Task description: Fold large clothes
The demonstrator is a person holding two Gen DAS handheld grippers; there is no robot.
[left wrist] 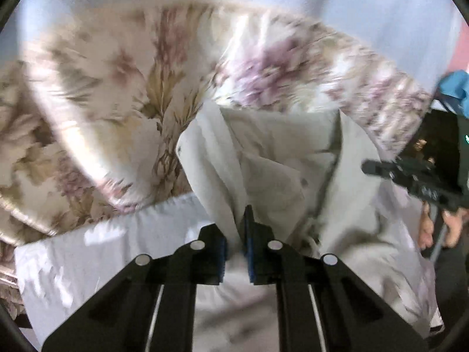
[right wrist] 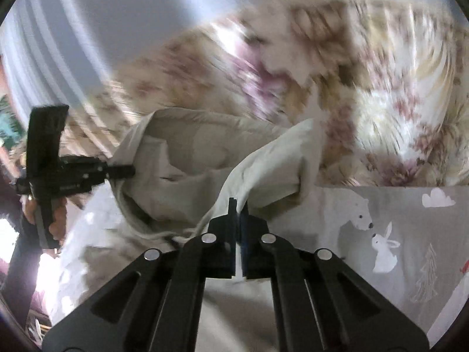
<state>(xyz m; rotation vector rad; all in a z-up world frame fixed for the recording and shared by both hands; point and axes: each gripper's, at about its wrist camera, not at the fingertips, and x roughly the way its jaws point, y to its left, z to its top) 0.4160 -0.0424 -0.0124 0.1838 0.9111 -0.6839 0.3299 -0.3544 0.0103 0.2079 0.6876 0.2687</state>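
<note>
We hold the cream garment (left wrist: 272,158) lifted above the bed (right wrist: 410,234): left tongs (left wrist: 237,231) and right tongs (right wrist: 238,220) each pinching an edge. Mid-fold, we judge; next, carry both edges across together and lay them flat.

Black grippers (left wrist: 236,234), blue pads (left wrist: 249,252)

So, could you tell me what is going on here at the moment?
A person is folding a pale garment on a bed with a floral bedspread, using two handheld grippers. The left gripper is shut on a bunch of the cloth, and the right gripper is shut on another edge of it, so the garment hangs lifted between them. A drawstring trails from it. The fold is not yet laid down.
</note>
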